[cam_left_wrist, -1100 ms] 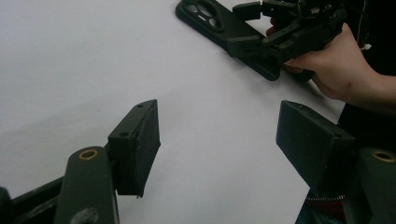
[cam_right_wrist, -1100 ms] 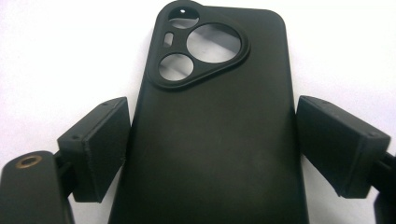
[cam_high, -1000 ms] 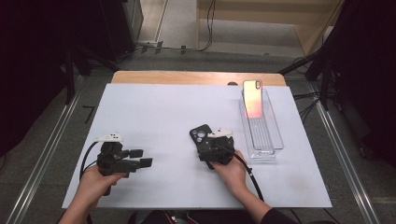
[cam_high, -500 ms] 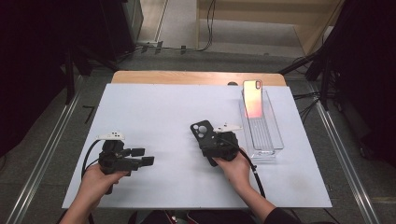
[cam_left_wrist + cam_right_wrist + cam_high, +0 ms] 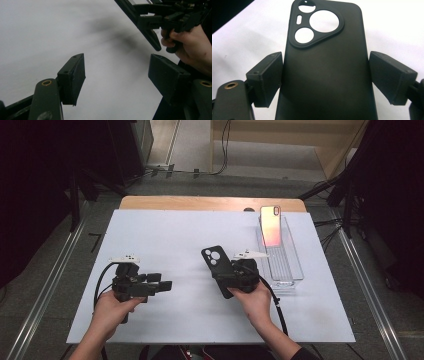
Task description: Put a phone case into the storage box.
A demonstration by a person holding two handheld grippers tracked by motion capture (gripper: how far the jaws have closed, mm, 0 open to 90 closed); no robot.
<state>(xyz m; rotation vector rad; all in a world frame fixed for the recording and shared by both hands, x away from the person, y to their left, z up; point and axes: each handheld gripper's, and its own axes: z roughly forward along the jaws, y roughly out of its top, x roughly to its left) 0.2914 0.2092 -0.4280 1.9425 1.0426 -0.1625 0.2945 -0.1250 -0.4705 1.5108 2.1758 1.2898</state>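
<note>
Black phone case (image 5: 324,67), centre of the right gripper view, camera cutouts toward top of frame; in the high view it's sitting mid-frame, right of centre, angled up-left off the white tabletop (image 5: 165,235). Right gripper (image 5: 325,77) is pinching it across the two long edges, roughly mid-length; jaws have just been closing in, case sitting between them, pads pressing both side walls. My read: thin rubbery shell, very light, probably flexing/bowing if squeezed hard, matte so prob not slipping much. Best hold imo is where it's being held now, long edges below the camera cutout; the ring around the cutouts is looking like the weakest bit, so avoiding that. Left gripper (image 5: 116,75) is hanging spread wide w/ nothing between the jaws, lower left of the high view, pointing toward the case. Phone (image 5: 270,225) is leaning upright in the clear tray (image 5: 290,270), upper right, well apart from the case.
</note>
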